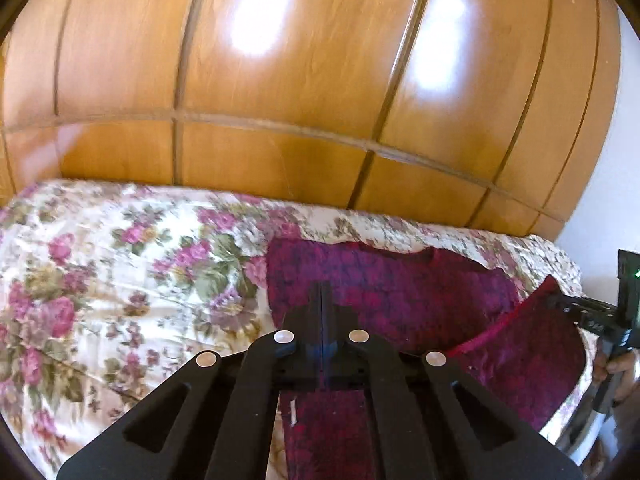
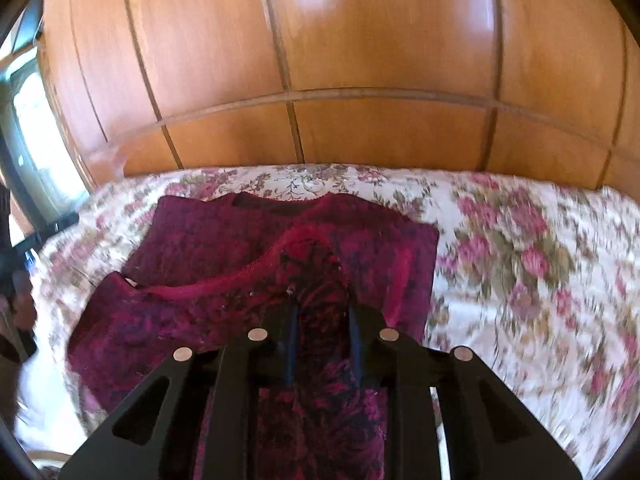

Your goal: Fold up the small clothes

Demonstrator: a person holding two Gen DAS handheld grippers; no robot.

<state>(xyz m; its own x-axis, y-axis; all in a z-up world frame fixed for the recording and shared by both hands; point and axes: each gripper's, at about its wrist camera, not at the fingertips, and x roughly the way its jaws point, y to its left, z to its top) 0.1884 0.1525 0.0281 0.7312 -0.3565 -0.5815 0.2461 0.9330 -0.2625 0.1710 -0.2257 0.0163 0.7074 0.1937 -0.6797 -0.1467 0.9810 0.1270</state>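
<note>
Left gripper [image 1: 321, 292]: my two black fingers are pressed flat together, no gap showing between them. They sit over the near part of the dark red garment [image 1: 384, 288]; whether a thin fold of cloth is pinched in the seam I cannot tell, as the fingers hide that spot.

Right gripper [image 2: 322, 308]: my fingers stand a little apart with a bunched ridge of the same garment [image 2: 248, 248] between them, and the pads press on the cloth from both sides.

Lifted part: from the right wrist view the near edge of the garment rises toward my right fingers, its bright red hem [image 2: 224, 284] curving across the fabric below. From the left wrist view that raised flap stands at the right, just beside my other tool.

Garment position: it is a maroon knit with a darker pattern, lying on the bed with its neckline [image 2: 276, 202] toward the far side and its far half flat.

Bedspread [image 1: 120, 264]: cream with pink and green flowers, under the whole garment and reaching well out to either side.

Wardrobe [image 1: 280, 80]: glossy wooden panels stand right behind the bed, with two bright reflections on them.

Window [image 2: 32, 120]: daylight at the left edge of the right wrist view.
</note>
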